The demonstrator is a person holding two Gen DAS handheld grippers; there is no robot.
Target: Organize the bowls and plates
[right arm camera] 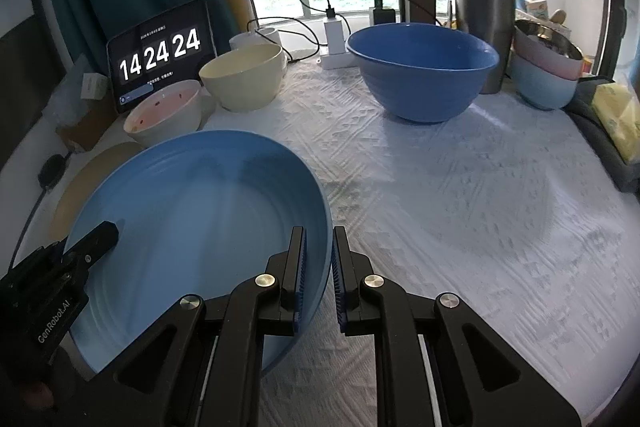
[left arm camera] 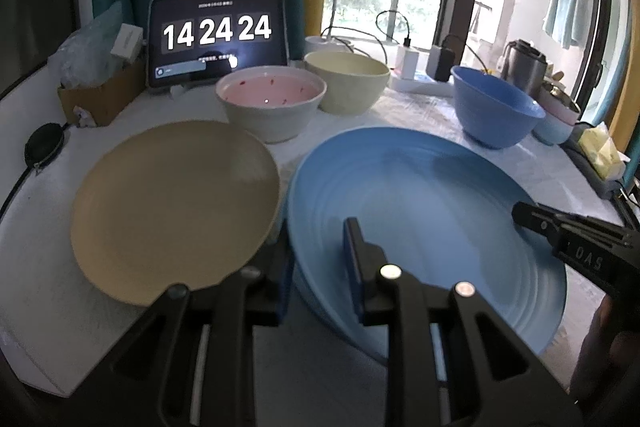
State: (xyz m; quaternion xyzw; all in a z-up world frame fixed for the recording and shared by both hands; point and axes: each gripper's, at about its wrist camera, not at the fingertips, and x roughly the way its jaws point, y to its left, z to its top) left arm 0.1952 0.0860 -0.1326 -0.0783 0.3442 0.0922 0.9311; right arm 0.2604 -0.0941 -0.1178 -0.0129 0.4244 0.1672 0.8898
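A large blue plate (left arm camera: 420,211) is held tilted above the white tablecloth between both grippers. My left gripper (left arm camera: 320,267) straddles its left rim, fingers close on it. My right gripper (right arm camera: 318,275) is shut on the plate's right rim (right arm camera: 200,207); it also shows in the left wrist view (left arm camera: 560,231). A tan plate (left arm camera: 172,211) lies flat to the left, partly under the blue plate. A pink-lined white bowl (left arm camera: 272,103), a cream bowl (left arm camera: 348,83) and a blue bowl (left arm camera: 496,107) stand behind.
A tablet clock (left arm camera: 216,35) stands at the back left beside a cardboard box (left arm camera: 100,95). Chargers and cables (right arm camera: 336,39), a dark tumbler (right arm camera: 484,27) and stacked pastel bowls (right arm camera: 548,71) line the back right. A yellow pack (right arm camera: 616,115) lies at the right edge.
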